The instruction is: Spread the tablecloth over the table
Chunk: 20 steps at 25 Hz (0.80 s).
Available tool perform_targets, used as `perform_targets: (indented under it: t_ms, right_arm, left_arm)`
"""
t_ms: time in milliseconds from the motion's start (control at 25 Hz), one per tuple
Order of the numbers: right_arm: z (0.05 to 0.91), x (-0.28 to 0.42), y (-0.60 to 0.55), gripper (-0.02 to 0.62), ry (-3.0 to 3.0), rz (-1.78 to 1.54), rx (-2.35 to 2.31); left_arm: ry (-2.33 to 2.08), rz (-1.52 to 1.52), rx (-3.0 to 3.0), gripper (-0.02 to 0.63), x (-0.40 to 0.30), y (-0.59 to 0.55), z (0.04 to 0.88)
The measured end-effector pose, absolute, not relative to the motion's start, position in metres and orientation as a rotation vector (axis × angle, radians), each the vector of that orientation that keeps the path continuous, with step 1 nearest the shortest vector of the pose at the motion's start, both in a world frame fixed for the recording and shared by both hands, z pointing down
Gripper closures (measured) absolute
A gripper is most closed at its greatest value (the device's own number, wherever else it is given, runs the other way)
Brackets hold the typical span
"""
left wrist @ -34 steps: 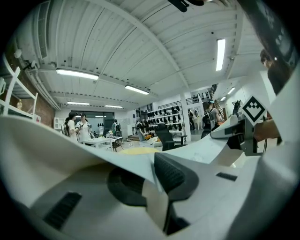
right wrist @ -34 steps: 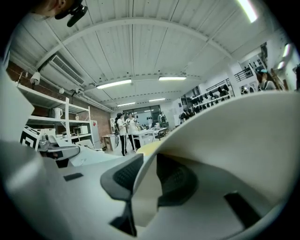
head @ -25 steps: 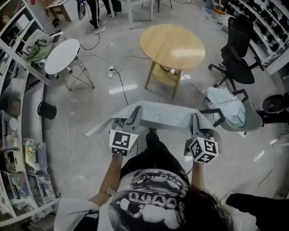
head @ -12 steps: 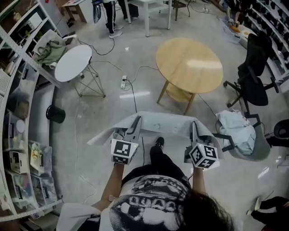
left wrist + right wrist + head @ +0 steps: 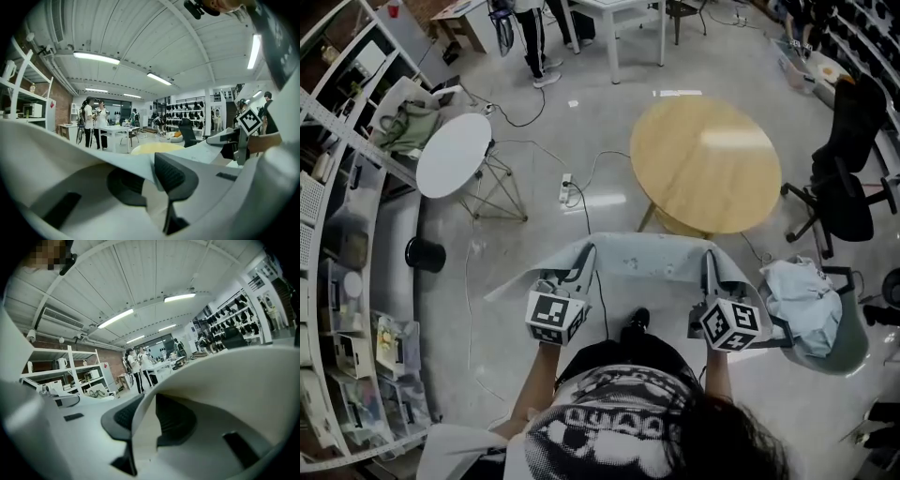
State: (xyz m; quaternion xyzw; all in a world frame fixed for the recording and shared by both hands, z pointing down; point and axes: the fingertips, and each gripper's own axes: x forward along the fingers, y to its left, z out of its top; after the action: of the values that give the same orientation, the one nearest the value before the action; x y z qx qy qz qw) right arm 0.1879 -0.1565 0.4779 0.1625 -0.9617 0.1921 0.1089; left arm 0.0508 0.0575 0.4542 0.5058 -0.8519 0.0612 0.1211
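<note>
Lower centre of head view | tablecloth [image 5: 642, 261] hung stretched, short of round wooden table [image 5: 705, 164] | left gripper [image 5: 579, 262] pinched its edge; right gripper [image 5: 711, 267] just tightened on it | risk: thin pinch might slip, dropping cloth onto floor [image 5: 581, 131]

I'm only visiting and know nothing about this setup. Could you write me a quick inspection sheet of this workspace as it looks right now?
Surface: round wooden table, top bare, nothing spread on it yet.
Job's things: tablecloth, pale, stretched in the air between the two grippers, short of the table.
Clutter: pale cloth heaped on a grey chair; black bin on the floor.
Grippers: left gripper and right gripper each shut on the tablecloth.
Cables: power strip on the floor, cords trailing from it.
Surroundings: white side table, black office chair, shelves, people standing at the far end.
</note>
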Motion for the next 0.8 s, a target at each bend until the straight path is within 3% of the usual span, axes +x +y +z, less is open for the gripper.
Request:
perform_targets:
  t_ms: [800]
  right_arm:
    - [0.484,0.094,-0.177,0.525,-2.785,0.693,0.633]
  left_arm:
    - [-2.360,0.321,1.647,0.551,-0.071,0.018,0.454]
